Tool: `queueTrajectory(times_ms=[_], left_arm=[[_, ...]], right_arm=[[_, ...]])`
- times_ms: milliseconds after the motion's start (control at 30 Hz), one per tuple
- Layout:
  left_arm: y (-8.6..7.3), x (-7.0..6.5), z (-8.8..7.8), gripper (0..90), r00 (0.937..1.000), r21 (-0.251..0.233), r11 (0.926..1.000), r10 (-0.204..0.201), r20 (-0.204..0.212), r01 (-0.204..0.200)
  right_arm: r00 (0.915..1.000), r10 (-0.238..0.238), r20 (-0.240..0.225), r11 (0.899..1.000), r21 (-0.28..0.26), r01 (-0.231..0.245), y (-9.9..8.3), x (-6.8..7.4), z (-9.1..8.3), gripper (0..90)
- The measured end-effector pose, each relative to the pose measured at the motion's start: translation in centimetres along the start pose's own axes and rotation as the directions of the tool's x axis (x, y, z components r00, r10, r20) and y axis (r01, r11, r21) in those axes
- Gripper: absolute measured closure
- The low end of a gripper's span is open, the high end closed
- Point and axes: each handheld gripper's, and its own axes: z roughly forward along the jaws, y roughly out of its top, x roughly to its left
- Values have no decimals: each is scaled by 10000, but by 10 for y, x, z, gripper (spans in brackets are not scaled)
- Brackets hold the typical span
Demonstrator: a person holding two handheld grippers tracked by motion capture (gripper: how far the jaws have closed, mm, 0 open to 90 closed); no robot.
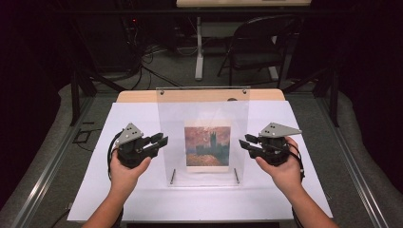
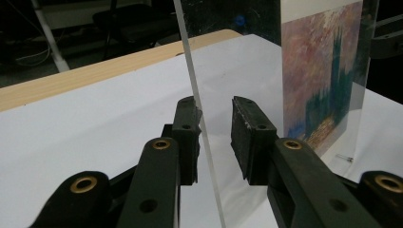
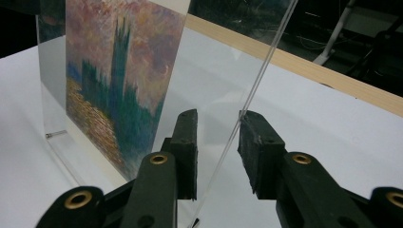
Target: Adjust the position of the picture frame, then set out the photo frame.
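A clear acrylic picture frame point(image 1: 203, 107) stands upright on the white table, holding a painted print point(image 1: 207, 145) of a dark tower under a red sky. My left gripper point(image 1: 161, 141) is at the frame's left edge, held in a hand. In the left gripper view it point(image 2: 215, 107) is open, its jaws astride the pane's edge point(image 2: 192, 78), with the print point(image 2: 323, 71) beyond. My right gripper point(image 1: 244, 142) is at the right edge. In the right gripper view it point(image 3: 218, 118) is open too, with the pane's edge point(image 3: 263, 66) between its jaws and the print point(image 3: 119, 61) to the left.
A white sheet point(image 1: 142, 199) covers the table, with a wooden strip point(image 1: 138, 96) bare at the back. Two small metal pins point(image 1: 173, 175) sit at the frame's base. A folding chair point(image 1: 259, 47) and a table leg point(image 1: 198, 52) stand on the floor behind.
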Motion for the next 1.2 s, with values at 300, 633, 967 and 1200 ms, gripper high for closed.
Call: queueTrajectory(times_ms=[300,633,967,1200], left_arm=[[-9,-8,-9,722,9997,-235,9997,-93,208,98],[-15,-17,-18,712,9995,-296,9995,84,302,-75],[-22,-19,-18,712,9994,-172,9998,-64,349,70],[-21,-18,-17,711,9992,-178,9998,-77,389,84]], right_arm=[[9997,-3,-234,9999,-154,-1,-7,8,-11,684],[9994,-163,-303,9997,-210,156,-11,16,-17,678],[9994,-190,-293,9995,-260,183,-15,18,-20,683],[9991,-139,-401,9997,-219,130,-16,17,-20,685]])
